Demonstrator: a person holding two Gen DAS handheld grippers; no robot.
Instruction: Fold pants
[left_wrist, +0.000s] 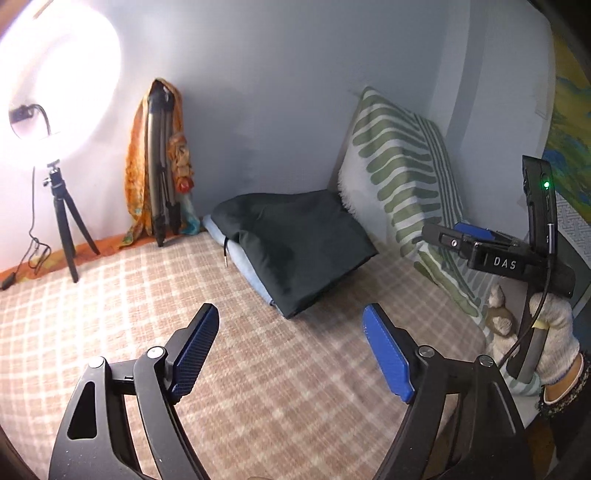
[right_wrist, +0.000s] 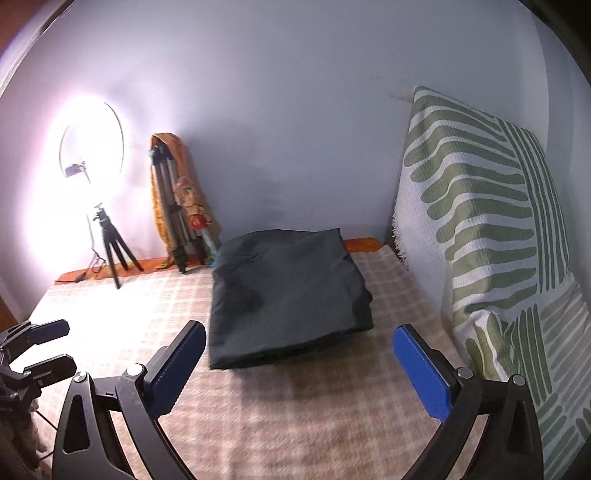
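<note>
Bed (right_wrist: 295, 424) fills lower frame, checked cover bare for working. Dark pants (right_wrist: 288, 299) lie frame centre, folded square, likely finished. Right tongs (right_wrist: 299, 369) and left tongs (left_wrist: 290, 350) spread apart, empty, clear of cloth.

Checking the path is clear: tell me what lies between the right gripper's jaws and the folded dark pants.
Only bare checked bedspread, seen in the right wrist view, separates the open right gripper from the dark pants.
</note>
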